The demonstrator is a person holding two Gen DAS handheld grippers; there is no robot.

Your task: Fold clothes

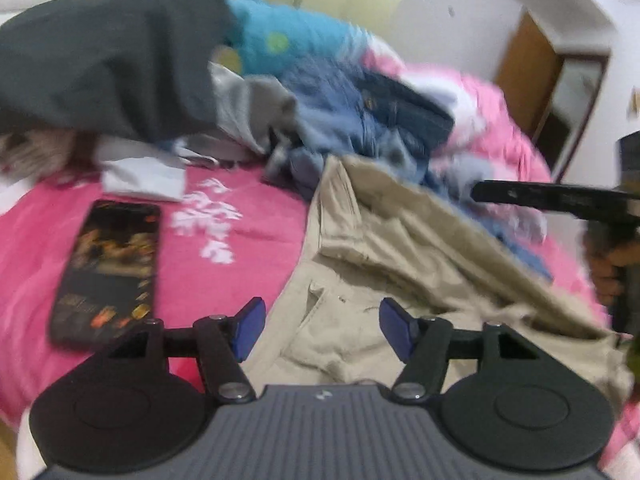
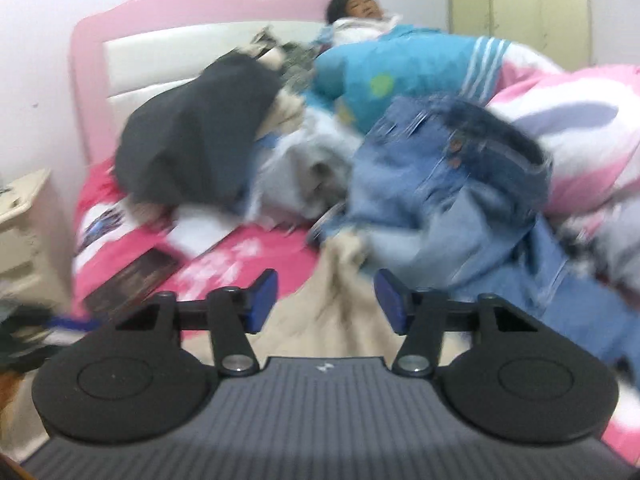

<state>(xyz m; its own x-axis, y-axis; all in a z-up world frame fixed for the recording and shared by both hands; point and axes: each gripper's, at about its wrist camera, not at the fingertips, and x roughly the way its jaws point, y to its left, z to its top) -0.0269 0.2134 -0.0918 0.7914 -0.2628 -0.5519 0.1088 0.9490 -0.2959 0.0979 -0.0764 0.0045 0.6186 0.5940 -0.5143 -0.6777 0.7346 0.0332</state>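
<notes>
Beige trousers (image 1: 400,248) lie crumpled on the pink bedspread (image 1: 240,248), waistband toward the far side. My left gripper (image 1: 322,326) hovers open just above their near part, nothing between its blue pads. The right gripper shows in the left wrist view as a black finger (image 1: 552,196) reaching in from the right, held by a hand (image 1: 608,268). In the right wrist view my right gripper (image 2: 326,300) is open over the beige trousers (image 2: 320,320), with blue jeans (image 2: 460,200) heaped just beyond. Both views are blurred.
A phone (image 1: 108,272) lies on the bedspread at the left. A dark grey garment (image 1: 108,56), a grey garment (image 2: 308,168) and a turquoise jacket (image 2: 400,76) pile up behind. A person (image 2: 356,8) lies by the pink headboard (image 2: 192,12). A white nightstand (image 2: 20,232) stands at the left.
</notes>
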